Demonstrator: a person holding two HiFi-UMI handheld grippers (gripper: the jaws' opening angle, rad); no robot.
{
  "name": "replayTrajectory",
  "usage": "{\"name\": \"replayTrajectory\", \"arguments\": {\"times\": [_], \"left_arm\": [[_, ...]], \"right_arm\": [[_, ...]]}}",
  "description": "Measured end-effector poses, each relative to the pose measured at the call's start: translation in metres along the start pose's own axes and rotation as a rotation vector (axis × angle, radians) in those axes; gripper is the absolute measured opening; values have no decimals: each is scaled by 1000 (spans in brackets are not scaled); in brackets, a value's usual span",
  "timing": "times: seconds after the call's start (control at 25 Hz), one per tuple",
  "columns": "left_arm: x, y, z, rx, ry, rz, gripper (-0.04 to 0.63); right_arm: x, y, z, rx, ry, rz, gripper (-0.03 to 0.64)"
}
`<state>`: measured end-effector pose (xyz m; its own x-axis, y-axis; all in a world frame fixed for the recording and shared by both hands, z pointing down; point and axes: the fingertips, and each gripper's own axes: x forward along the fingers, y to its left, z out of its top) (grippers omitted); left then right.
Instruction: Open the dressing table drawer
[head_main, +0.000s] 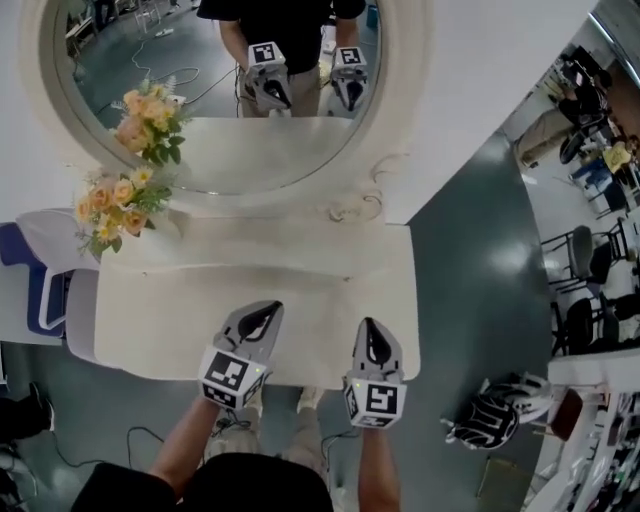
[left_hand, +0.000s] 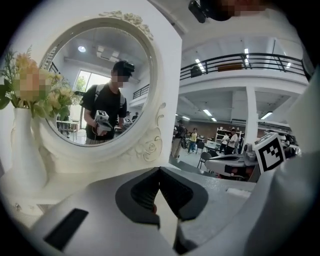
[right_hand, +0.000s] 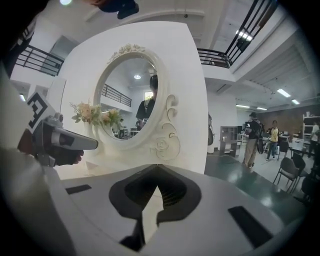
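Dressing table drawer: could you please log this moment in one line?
left tongs: shut, empty | right tongs: shut, empty | both over dressing table front edge | drawer: unseen

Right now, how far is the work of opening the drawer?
Nothing looks done: no drawer juts out past the front edge of the dressing table. In hand: the left gripper and right gripper hover over its top, both shut and empty. Left: reach the drawer front, hidden from here, grip and pull.
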<state>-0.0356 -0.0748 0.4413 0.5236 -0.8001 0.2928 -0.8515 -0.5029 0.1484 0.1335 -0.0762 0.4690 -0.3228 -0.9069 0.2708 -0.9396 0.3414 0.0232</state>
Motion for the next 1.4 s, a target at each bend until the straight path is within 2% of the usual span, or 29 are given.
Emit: {"name": "replayTrajectory", "arguments": {"times": [0.4,0.84,1.0,1.16,1.4], "left_arm": [[44,17,-46,-34,46,103,0],[69,34,-80,-63,85,165,-1],[74,37,-87,-61,87,176,-1],[77,39,-91,-66,96,179,0],[81,44,-94,-65,93,182,0]], "right_arm": [[55,-14,-56,31,71,102,0],[100,-21,-100,43,140,146,2],[116,-19,-112,58,176,161,81],[129,-20,-120,63,196,140,147],[144,-17,-128,65,217,132,198]]}}
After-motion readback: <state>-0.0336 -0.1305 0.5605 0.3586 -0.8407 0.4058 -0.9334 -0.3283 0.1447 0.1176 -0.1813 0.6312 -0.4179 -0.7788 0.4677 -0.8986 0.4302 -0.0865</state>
